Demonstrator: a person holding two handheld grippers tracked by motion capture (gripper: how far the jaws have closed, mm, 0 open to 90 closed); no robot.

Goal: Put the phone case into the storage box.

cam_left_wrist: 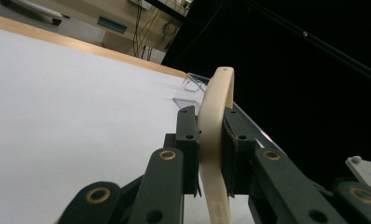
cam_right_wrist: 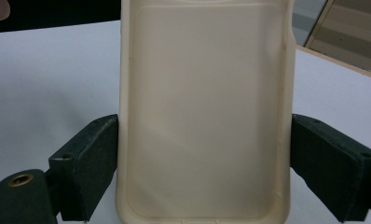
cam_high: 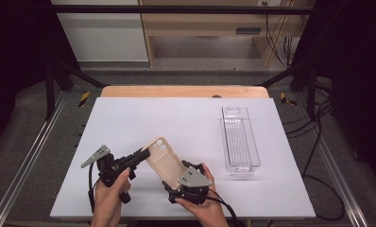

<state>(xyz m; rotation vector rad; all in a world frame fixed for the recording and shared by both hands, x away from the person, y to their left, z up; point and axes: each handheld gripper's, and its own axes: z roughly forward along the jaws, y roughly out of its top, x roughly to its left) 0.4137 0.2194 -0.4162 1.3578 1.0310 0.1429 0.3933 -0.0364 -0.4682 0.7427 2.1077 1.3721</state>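
Note:
A cream phone case (cam_high: 163, 158) is held tilted above the white table (cam_high: 176, 113), its camera cut-out end up and to the left. My left gripper (cam_high: 141, 155) is shut on that upper end, its jaws pinching the thin side edge of the case (cam_left_wrist: 216, 107) between the pads (cam_left_wrist: 188, 140). My right gripper (cam_high: 174, 178) is shut across the width of the lower end. In the right gripper view the case's hollow inner face (cam_right_wrist: 204, 116) stands between the two black fingers (cam_right_wrist: 88, 163), one pressed on each long side.
A clear, empty plastic bin (cam_high: 240, 139) lies lengthwise on the right part of the table, also seen as a bin corner (cam_left_wrist: 193, 86) beyond the case. A dark metal frame and cables surround the table.

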